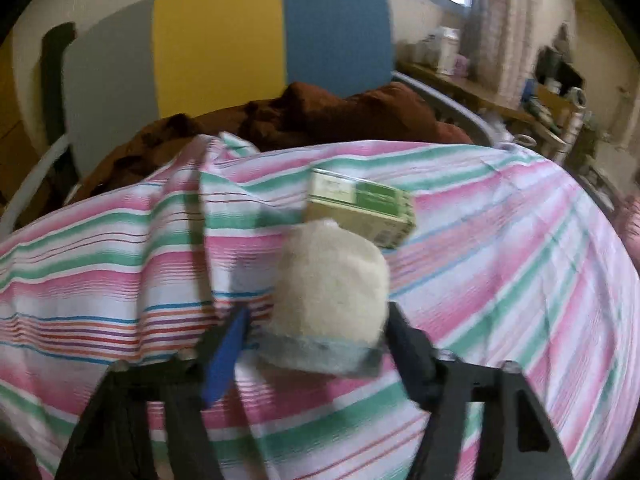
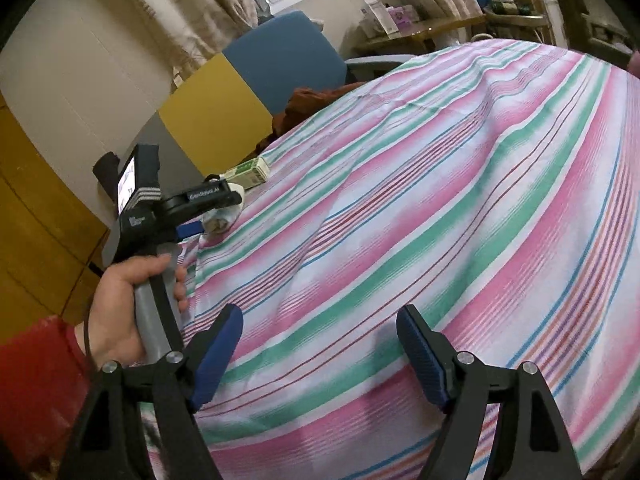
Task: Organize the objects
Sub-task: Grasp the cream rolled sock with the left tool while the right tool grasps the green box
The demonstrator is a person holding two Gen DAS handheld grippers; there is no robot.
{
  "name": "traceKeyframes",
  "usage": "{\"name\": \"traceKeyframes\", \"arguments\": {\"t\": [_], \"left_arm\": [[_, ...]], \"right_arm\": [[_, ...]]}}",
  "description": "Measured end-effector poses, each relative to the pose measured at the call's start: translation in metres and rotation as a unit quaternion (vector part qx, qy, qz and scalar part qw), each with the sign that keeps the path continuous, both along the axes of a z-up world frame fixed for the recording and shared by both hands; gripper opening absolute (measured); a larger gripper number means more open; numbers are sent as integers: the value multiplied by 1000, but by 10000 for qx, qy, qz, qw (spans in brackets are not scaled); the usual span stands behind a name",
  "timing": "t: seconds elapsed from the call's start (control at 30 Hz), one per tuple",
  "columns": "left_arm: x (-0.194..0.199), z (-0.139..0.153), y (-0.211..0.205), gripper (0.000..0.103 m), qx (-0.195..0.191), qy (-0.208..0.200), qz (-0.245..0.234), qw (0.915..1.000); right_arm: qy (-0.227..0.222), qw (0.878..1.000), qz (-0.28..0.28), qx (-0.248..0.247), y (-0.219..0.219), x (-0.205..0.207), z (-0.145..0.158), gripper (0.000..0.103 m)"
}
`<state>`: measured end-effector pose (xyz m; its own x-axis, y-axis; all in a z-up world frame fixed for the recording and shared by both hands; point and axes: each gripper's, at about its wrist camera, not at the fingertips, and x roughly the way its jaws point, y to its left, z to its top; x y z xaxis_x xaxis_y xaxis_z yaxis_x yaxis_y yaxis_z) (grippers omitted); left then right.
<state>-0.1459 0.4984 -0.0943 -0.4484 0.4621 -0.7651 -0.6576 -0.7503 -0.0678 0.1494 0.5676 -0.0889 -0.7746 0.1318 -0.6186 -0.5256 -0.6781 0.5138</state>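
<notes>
Here, a fuzzy cream roll (image 1: 332,280), grey-edged, between left claw (image 1: 316,328) fingers.

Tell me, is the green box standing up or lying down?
Lying down. The green box rests flat on the striped sheet, its broad printed face up, behind the fuzzy roll.

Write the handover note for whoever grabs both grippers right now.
Left gripper: jaws around the cream roll on the striped sheet; blur hides whether the pads press on it.
Right gripper: open, empty, over bare sheet.
Green box lies just behind the roll, touching or nearly so.
Done: nothing visibly sorted yet.
Left: secure the roll, place it, then probably deal with the box.
</notes>
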Motion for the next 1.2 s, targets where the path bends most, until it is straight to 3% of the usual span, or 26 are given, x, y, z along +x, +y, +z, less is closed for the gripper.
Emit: {"name": "traceKeyframes", "arguments": {"t": [0.13,0.27,0.43,0.57,0.73,0.93,1.03,1.07,1.13,1.17,1.2], "left_arm": [[7,6,-15,54,113,265,150,9995],[4,3,-54,54,482,108,511,9975],[8,-3,-90,53,600,134,655,9960],[-2,-8,-110,53,982,-190,875,9911],[-5,-14,-109,53,999,-339,848,9908],[-6,-16,-112,53,1160,-410,840,9888],[-5,-17,-114,53,1192,-414,843,9884],[-6,-17,-115,53,1202,-416,842,9883],[-6,-17,-115,53,1217,-423,843,9881],[-6,-17,-115,53,1223,-427,843,9880],[-6,-17,-115,53,1225,-427,845,9879]], "right_arm": [[88,9999,129,13,3,-17,4,80],[277,9988,394,118,13,-51,16,80],[240,9915,877,932,33,-126,38,83],[-38,9737,1704,1512,50,-204,42,84],[-512,9461,2422,2089,61,-282,37,84],[-672,9251,3062,2144,63,-320,18,81],[-819,9194,3160,2193,59,-328,3,73],[-870,9194,3181,2142,58,-331,-4,60],[-872,9189,3177,2169,53,-329,-10,48],[-734,9202,3232,2086,51,-325,-6,33],[-614,9246,3201,1974,50,-319,-3,31]]}}
